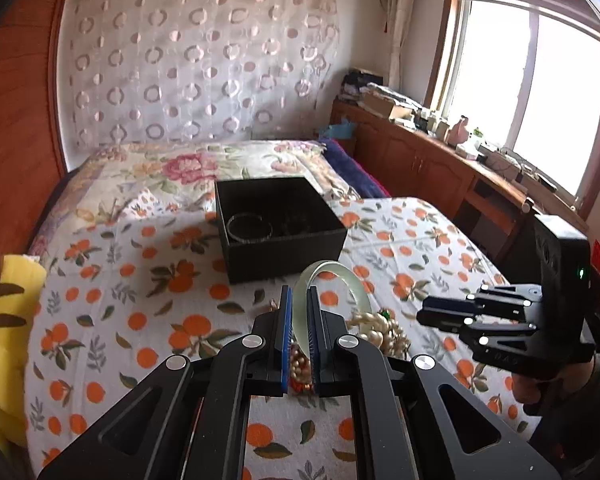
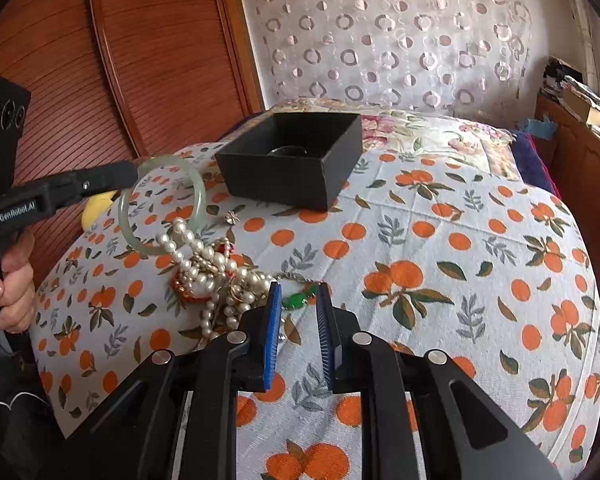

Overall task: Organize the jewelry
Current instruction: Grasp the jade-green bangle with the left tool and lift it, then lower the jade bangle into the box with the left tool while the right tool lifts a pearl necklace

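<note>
My left gripper [image 1: 299, 294] is shut on a pale green jade bangle [image 1: 340, 276] and holds it above the bed; the bangle also shows in the right wrist view [image 2: 162, 204], held at its top by the left gripper [image 2: 134, 172]. Under it lies a tangled pile of pearl necklaces [image 2: 216, 276] with a small green-stone piece [image 2: 296, 300]. A black open box [image 1: 278, 226] with a dark bangle [image 1: 249, 229] inside stands beyond; it also shows in the right wrist view [image 2: 296, 160]. My right gripper [image 2: 298, 292] is open and empty, just right of the pile.
The bed has an orange-print sheet [image 2: 440, 248] and a floral quilt [image 1: 188, 168] behind. A small earring-like piece [image 2: 232, 217] lies near the box. A yellow cushion [image 1: 8, 320] is at the left, a wooden cabinet [image 1: 420, 160] with clutter at the right.
</note>
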`<state>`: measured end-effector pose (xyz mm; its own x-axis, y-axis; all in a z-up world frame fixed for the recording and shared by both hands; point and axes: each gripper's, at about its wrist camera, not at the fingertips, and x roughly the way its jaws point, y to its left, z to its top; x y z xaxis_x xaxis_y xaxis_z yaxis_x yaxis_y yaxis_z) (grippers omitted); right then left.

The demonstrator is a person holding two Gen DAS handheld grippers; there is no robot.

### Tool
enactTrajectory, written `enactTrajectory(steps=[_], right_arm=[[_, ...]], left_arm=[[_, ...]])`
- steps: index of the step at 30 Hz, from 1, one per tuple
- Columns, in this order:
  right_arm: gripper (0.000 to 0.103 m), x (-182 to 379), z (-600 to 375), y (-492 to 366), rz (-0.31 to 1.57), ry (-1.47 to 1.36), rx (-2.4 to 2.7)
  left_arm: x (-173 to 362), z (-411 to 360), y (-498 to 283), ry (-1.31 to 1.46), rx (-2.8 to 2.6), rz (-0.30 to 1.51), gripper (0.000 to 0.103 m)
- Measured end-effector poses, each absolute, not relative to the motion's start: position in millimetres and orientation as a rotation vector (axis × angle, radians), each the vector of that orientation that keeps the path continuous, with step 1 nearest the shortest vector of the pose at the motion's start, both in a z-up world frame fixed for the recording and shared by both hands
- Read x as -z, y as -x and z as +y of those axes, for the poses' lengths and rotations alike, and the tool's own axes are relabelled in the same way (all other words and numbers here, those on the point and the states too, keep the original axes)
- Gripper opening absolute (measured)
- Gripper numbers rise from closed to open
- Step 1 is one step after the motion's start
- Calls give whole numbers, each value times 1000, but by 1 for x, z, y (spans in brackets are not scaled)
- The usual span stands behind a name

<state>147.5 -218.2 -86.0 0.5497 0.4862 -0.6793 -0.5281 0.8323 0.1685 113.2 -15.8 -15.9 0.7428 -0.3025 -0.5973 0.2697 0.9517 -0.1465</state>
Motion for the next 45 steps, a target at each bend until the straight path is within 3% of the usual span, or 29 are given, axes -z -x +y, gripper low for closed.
enactTrajectory(steps=[5,7,9,19,20,22,26,45], right_arm=[[20,83,-209,-147,777,64,-628],[31,81,-201,-146,770,72,-643],[36,81,-196,-147,767,79,-657],[36,106,-191,-164,868,56,-665],[35,107,-191,-164,871,49,-671],[15,106,-191,-163,868,42,-682],[9,97,-192,-160,839,42,-690],[8,-12,-196,-160,576,93,-674]], left_arm=[[0,-13,-115,50,308,620,6],[-6,-12,-116,42,303,606,6],[-7,-11,-118,37,298,602,6],[12,3,-120,52,265,643,6],[13,4,-119,51,262,646,6],[15,5,-120,50,258,649,6],[16,6,-120,50,257,647,6],[-10,4,-137,38,246,584,6]])
